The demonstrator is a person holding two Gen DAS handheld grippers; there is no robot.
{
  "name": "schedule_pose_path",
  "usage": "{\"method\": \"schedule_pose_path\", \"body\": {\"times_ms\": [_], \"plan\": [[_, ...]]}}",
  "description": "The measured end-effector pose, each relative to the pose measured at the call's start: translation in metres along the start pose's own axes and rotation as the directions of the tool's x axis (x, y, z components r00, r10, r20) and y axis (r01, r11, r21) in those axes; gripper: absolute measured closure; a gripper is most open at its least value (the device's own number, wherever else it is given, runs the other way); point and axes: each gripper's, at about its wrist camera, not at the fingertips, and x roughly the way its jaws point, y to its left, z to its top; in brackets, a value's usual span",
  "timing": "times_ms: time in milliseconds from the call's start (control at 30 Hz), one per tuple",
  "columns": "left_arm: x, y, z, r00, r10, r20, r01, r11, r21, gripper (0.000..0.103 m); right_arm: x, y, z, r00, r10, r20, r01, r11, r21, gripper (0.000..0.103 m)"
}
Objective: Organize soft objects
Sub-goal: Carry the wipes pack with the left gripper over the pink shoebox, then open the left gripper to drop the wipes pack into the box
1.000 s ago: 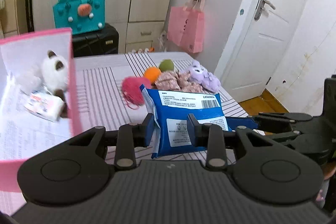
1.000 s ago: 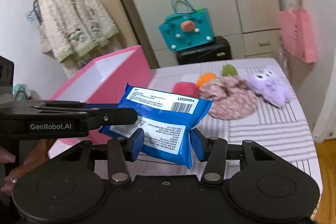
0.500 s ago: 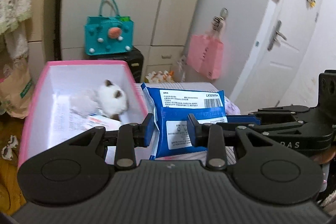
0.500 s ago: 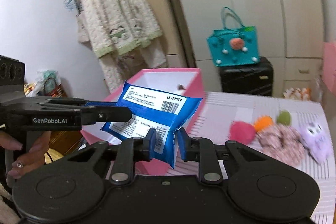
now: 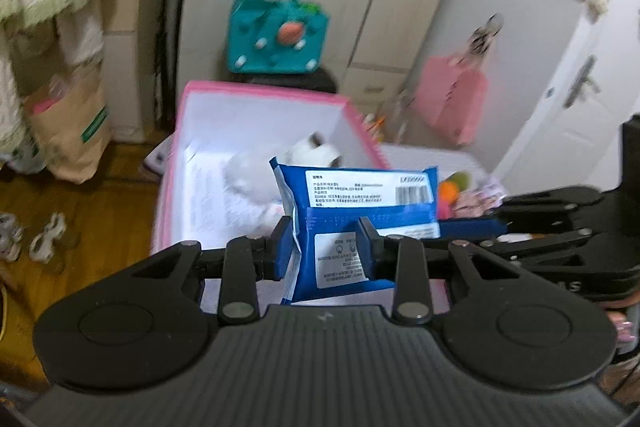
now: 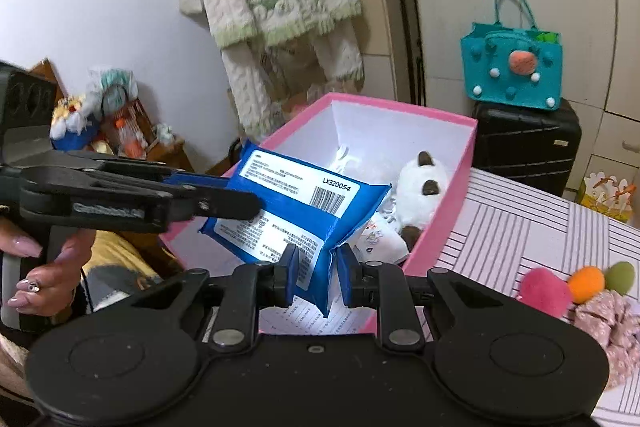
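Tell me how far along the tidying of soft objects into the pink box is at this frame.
Partly done. Done: a plush cat and a small white packet lie in the pink box. In hand: both the left gripper and right gripper pinch the blue pack above the box. Left on the striped table: three pompoms, floral fabric.

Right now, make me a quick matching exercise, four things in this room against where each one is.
Things:
1. blue packet
2. plush cat
3. teal bag
4. pompoms

Places:
A. on the black suitcase
B. on the striped cloth
C. gripped by the left gripper and right gripper
D. inside the pink box

Pairs: 1-C, 2-D, 3-A, 4-B
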Motion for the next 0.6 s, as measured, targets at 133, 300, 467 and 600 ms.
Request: {"method": "schedule_pose_path", "body": {"times_ms": [133, 300, 467, 600], "plan": [[0.024, 0.015, 0.001, 0.995, 0.047, -0.083, -0.048, 0.999, -0.014, 0.071, 0.014, 0.004, 0.003, 0.998, -0.015, -0.062, 0.014, 1.000, -0.024, 0.077], [0.038, 0.023, -0.001, 0.990, 0.027, -0.140, -0.030, 0.999, -0.021, 0.071, 0.016, 0.008, 0.002, 0.991, -0.017, -0.130, 0.008, 0.998, -0.067, 0.077], [0.044, 0.030, -0.009, 0.988, -0.017, -0.157, 0.006, 0.998, -0.070, 0.071, 0.021, 0.011, 0.007, 0.981, -0.056, -0.188, 0.033, 0.992, -0.125, 0.077], [0.053, 0.020, -0.010, 0.984, 0.015, -0.175, -0.017, 1.000, -0.013, 0.068, 0.024, 0.009, 0.007, 0.970, -0.087, -0.227, 0.055, 0.988, -0.144, 0.077]]}}
